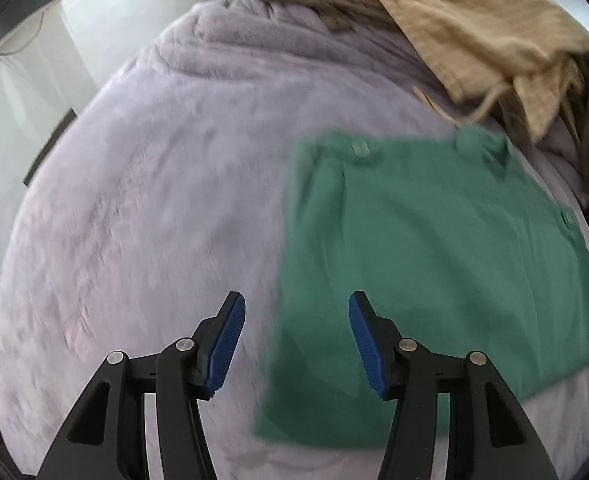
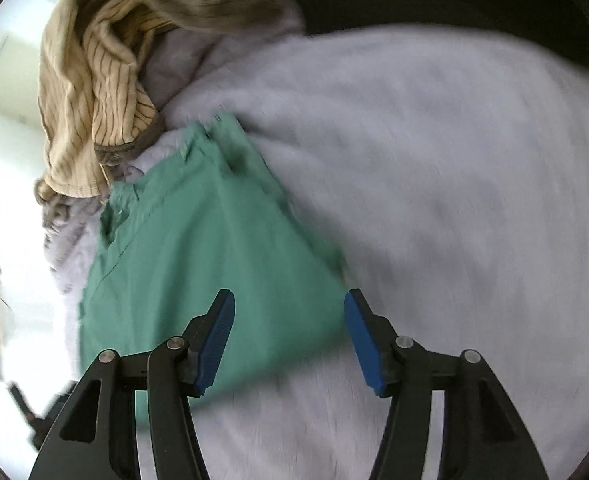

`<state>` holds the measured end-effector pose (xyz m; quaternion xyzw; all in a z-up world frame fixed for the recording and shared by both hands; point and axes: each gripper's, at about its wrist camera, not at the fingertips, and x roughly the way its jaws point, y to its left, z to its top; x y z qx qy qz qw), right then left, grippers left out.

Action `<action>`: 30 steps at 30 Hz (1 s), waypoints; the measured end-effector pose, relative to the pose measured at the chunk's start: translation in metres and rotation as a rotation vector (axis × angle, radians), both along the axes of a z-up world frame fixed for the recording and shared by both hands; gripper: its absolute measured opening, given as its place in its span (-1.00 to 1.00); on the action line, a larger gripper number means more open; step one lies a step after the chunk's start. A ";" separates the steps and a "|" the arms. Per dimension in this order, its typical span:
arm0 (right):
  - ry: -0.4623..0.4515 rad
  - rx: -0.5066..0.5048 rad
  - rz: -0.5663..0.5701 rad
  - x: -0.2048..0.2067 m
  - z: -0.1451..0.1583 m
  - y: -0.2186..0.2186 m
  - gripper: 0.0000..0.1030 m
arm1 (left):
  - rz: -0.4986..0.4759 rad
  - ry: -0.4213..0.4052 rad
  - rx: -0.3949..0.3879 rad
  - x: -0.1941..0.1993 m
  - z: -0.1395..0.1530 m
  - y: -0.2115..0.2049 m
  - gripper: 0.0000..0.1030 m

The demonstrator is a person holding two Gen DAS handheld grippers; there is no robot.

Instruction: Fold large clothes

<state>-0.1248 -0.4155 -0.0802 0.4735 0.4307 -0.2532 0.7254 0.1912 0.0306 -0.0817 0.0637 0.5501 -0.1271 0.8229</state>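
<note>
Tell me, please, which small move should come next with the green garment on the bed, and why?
Probably lower the left gripper onto the near edge of the green garment and close. Both sets of jaws stand open and hold nothing, and the right gripper hangs over its other near corner. The garment lies flat, partly folded, on the lilac blanket.

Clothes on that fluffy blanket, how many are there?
2: a green garment lying flat below the open fingers, and a tan striped one heaped at the blanket's far edge. More may hide underneath.
</note>
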 end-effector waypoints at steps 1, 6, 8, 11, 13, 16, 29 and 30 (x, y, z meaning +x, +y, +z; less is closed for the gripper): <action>-0.018 0.051 -0.006 -0.001 -0.009 0.004 0.20 | -0.002 0.015 0.003 -0.003 -0.006 -0.002 0.08; -0.091 0.179 -0.068 0.007 -0.046 0.005 -0.24 | 0.031 0.078 0.018 -0.014 -0.042 -0.003 0.08; -0.054 0.158 -0.048 0.018 -0.047 0.003 -0.86 | 0.040 0.082 0.029 -0.012 -0.045 -0.004 0.08; 0.033 -0.020 0.080 0.042 -0.019 0.010 -0.90 | 0.022 0.062 0.058 -0.012 -0.043 -0.008 0.08; 0.060 -0.080 0.117 0.047 -0.010 0.013 -0.91 | -0.006 0.045 0.083 -0.013 -0.046 -0.009 0.09; 0.143 -0.102 0.126 0.043 -0.030 0.008 -0.90 | -0.008 0.035 0.112 -0.013 -0.054 -0.006 0.39; 0.086 -0.074 0.025 -0.003 -0.001 0.008 -0.84 | 0.074 0.020 0.052 -0.020 -0.020 0.033 0.49; 0.068 -0.118 0.052 0.003 0.010 0.012 -0.84 | 0.078 0.012 0.046 -0.022 -0.016 0.036 0.49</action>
